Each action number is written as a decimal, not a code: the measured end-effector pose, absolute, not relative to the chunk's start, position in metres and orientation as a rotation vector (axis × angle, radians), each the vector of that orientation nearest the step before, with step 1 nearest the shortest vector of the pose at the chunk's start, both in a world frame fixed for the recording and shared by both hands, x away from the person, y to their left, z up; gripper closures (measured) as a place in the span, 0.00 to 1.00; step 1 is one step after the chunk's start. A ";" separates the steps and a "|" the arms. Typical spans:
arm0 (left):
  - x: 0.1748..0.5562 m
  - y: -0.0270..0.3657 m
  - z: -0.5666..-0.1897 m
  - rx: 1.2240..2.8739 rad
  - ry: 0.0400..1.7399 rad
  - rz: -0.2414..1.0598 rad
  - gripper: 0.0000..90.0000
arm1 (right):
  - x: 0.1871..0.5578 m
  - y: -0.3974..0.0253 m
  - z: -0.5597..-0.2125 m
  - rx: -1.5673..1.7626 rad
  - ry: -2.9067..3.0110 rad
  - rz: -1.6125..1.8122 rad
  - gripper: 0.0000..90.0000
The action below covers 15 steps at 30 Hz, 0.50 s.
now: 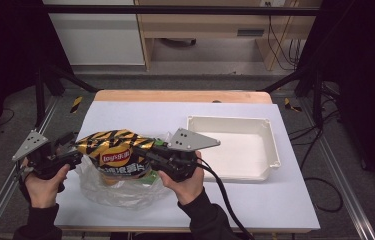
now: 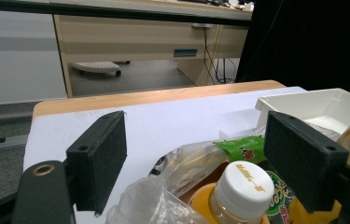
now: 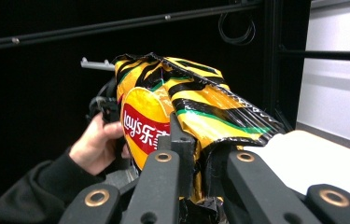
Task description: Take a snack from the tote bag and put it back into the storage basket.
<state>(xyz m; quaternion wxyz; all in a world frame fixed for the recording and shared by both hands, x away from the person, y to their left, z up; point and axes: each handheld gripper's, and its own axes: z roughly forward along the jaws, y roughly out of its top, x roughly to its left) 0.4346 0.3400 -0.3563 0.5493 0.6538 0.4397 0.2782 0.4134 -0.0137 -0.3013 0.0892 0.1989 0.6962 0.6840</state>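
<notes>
High view: chip bag (image 1: 117,152) is clamped by right gripper (image 1: 151,152) above plastic bag (image 1: 120,187); left gripper (image 2: 196,154) fingers (image 2: 99,161) are spread; white tray (image 1: 270,150) beside is not yet loaded.

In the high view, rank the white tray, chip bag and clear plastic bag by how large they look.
1. White tray, clearly largest.
2. Clear plastic bag and chip bag: look about alike; the chip bag covers part of the plastic bag, so unranked.

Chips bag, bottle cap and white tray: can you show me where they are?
chips bag (image 1: 116,158): high view, on the red logo on its front.
bottle cap (image 2: 248,179): left gripper view, on the white cap's top.
white tray (image 1: 270,140): high view, on its right wall.
</notes>
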 end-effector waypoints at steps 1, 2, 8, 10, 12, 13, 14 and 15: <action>0.435 0.340 -0.357 1.548 1.042 0.659 0.23 | 0.413 -0.016 -0.298 0.594 2.063 2.035 0.95; 0.435 0.340 -0.357 1.548 1.043 0.657 0.23 | 0.413 -0.018 -0.296 0.595 2.057 2.034 0.95; 0.436 0.338 -0.358 1.553 1.040 0.660 0.22 | 0.412 -0.039 -0.279 0.615 1.993 2.027 0.95; 0.436 0.337 -0.359 1.555 1.038 0.663 0.22 | 0.412 -0.048 -0.274 0.626 1.967 2.023 0.95; 0.435 0.336 -0.359 1.557 1.033 0.664 0.22 | 0.414 -0.059 -0.269 0.644 1.941 2.014 0.95; 0.435 0.335 -0.358 1.558 1.030 0.664 0.22 | 0.414 -0.065 -0.268 0.658 1.931 2.005 0.95; 0.435 0.334 -0.358 1.558 1.027 0.664 0.22 | 0.416 -0.071 -0.266 0.667 1.919 1.991 0.95; 0.434 0.334 -0.357 1.560 1.024 0.665 0.22 | 0.417 -0.077 -0.265 0.685 1.907 1.978 0.95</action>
